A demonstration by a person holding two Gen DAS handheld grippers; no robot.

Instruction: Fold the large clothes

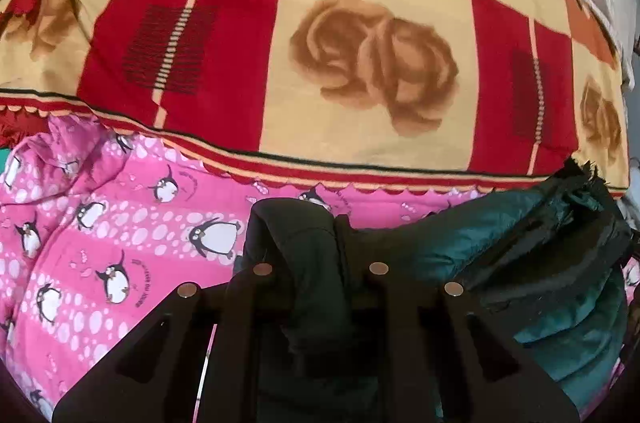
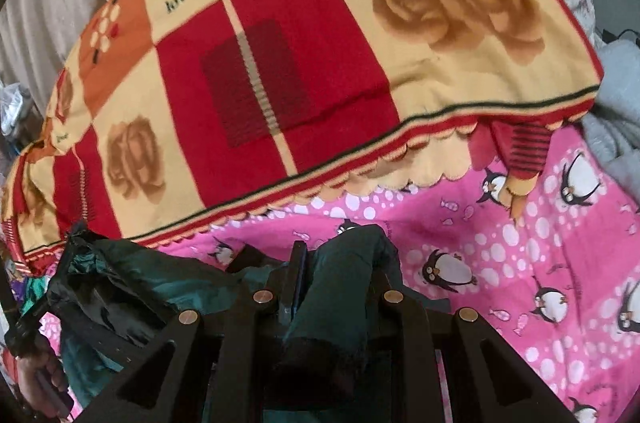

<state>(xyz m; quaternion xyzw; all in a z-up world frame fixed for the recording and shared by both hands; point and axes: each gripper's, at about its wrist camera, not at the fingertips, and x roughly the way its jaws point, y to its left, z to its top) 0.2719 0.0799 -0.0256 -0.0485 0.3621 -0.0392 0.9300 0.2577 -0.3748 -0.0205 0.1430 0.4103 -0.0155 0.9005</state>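
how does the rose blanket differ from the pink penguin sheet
The rose blanket is checked red, cream and orange with brown roses; the pink penguin sheet shows penguins and white dots. The blanket lies folded on top, overlapping the sheet spread beneath. The dark green garment rests on the sheet. Both are printed bedding.

The dark green garment [image 1: 540, 263] bunches over the left claw [image 1: 298, 223], hiding its fingertips, and runs off the right edge. The right claw [image 2: 340, 255] is buried likewise. The pink penguin sheet [image 2: 520, 263] vanishes beneath the rose blanket [image 2: 280, 63]. Things at the left rim are too blurred to name.
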